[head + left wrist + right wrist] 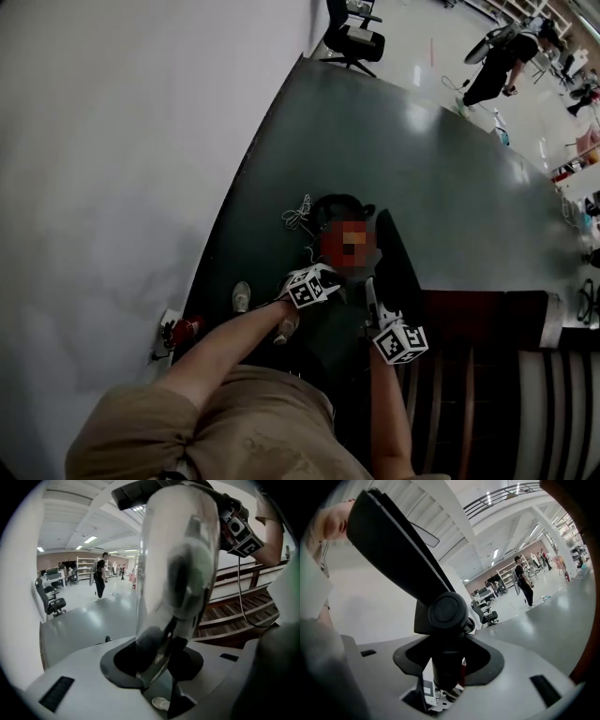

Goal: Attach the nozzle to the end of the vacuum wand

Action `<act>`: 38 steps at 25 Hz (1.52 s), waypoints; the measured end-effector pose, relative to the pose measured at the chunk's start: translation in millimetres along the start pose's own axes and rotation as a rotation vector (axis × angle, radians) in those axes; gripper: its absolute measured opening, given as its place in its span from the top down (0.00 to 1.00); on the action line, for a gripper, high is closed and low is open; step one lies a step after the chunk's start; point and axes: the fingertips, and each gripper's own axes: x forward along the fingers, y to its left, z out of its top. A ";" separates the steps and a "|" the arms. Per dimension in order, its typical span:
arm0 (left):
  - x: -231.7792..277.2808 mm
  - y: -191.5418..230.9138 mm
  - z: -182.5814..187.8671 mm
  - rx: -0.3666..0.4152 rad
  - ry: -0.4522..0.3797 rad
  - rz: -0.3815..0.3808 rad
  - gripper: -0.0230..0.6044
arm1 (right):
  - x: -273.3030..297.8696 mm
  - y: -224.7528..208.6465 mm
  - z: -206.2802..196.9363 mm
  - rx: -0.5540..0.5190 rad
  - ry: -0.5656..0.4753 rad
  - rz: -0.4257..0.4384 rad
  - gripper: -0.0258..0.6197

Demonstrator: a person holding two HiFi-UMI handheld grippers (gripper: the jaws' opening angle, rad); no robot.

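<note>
office chair (354, 37), floor cable (298, 216), person (499, 62) beyond nozzle (398, 559)

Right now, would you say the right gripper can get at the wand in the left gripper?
Probably yes, to join but not to grasp: the right gripper is shut on the nozzle, and that nozzle sits by the wand held in the left gripper, with nothing between them.

Left gripper (319, 281) left of right gripper (375, 298), the vacuum wand (178, 564) in the former and the nozzle (401, 550) in the latter. Wall (112, 169) left, wooden slats (487, 394) near right. Cable coil (298, 216) beyond the grippers. Office chair (353, 37) and person (502, 61) far.
</note>
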 end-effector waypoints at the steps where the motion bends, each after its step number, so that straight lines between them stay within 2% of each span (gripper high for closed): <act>1: 1.6 -5.2 2.3 0.017 0.014 -0.018 0.76 | -4.3 0.4 -0.1 0.001 -0.008 -0.006 0.66; 10: 43.2 -47.2 38.9 0.095 -0.005 -0.124 0.76 | -40.6 -27.6 -9.2 0.029 -0.073 -0.129 0.66; 15: 65.1 -74.8 55.4 0.150 -0.010 -0.209 0.76 | -47.4 -52.6 -16.4 -0.008 -0.060 -0.222 0.66; 20: 82.0 -109.2 63.5 0.236 0.066 -0.289 0.77 | -61.0 -75.6 -37.7 -0.121 -0.005 -0.322 0.66; 26: 81.8 -118.7 65.1 0.255 0.059 -0.337 0.77 | -66.0 -79.0 -42.2 -0.165 -0.028 -0.370 0.66; 32: 85.7 -121.7 68.4 0.277 0.056 -0.380 0.77 | -60.9 -70.7 -36.6 -0.269 -0.021 -0.409 0.66; 38: 91.7 -134.7 76.0 0.288 0.037 -0.399 0.77 | -80.1 -76.3 -32.3 -0.268 -0.048 -0.462 0.66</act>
